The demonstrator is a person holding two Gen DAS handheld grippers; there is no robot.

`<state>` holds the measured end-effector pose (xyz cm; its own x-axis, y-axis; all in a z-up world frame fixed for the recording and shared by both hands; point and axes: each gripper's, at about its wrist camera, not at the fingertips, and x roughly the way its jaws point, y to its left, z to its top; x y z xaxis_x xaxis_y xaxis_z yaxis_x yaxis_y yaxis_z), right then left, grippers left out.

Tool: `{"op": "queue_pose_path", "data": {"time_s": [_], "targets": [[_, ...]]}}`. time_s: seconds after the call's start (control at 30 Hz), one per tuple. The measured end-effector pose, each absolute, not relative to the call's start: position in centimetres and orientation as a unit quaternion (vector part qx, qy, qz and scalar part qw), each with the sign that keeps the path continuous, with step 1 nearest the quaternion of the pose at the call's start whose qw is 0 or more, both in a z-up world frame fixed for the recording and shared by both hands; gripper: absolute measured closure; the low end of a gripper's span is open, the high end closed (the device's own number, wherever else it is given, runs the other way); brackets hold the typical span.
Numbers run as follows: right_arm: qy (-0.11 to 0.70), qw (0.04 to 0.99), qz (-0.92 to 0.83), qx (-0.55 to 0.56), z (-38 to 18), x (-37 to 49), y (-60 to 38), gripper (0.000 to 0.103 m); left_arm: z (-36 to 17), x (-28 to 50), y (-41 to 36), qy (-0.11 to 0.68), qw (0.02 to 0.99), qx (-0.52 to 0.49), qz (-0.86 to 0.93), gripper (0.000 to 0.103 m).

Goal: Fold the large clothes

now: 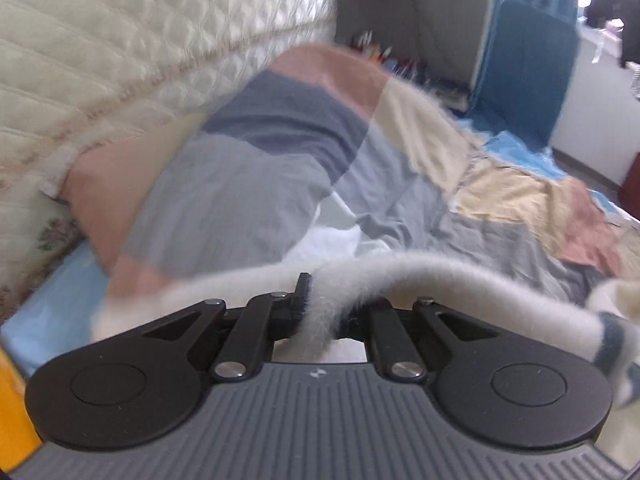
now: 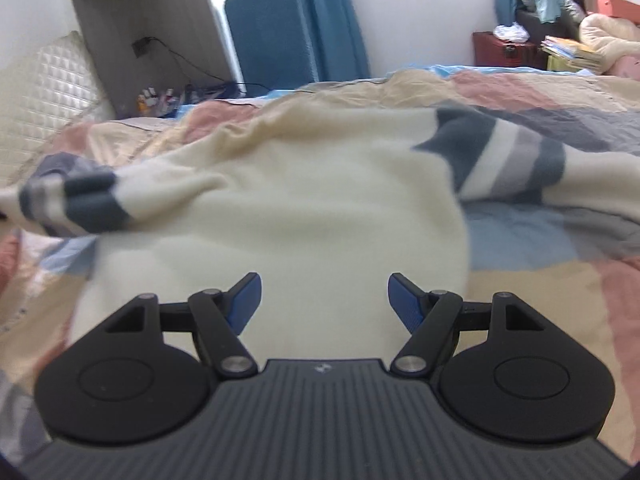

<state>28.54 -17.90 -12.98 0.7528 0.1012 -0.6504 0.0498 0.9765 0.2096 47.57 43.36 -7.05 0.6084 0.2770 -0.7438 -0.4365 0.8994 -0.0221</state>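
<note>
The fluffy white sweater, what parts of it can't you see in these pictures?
- Left wrist view: only an edge of the sweater, pinched in the shut left gripper; motion blur smears it.
- Right wrist view: sweater bottom hidden behind the open right gripper; right sleeve cut off by the picture's edge.

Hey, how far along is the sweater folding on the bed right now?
Early. Done: nothing looks folded; the sweater lies spread on the quilt, both striped sleeves out. In hand: the left claw is shut on a fuzzy edge of it. The right claw hangs open above the body. Left: all the folds.
</note>
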Motion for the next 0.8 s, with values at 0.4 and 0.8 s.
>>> {"op": "queue_pose_path", "data": {"time_s": [0.4, 0.8], "targets": [[0.370, 0.920, -0.018, 0.129, -17.1, 32.9, -19.4, 0.029, -13.9, 58.2, 47.7, 0.460, 0.843, -0.166, 0.224, 0.093], [0.340, 0.931, 0.001, 0.136, -17.3, 31.6, -20.3, 0.030, -8.5, 50.0, 41.6, 0.432, 0.857, -0.167, 0.227, 0.023]]}}
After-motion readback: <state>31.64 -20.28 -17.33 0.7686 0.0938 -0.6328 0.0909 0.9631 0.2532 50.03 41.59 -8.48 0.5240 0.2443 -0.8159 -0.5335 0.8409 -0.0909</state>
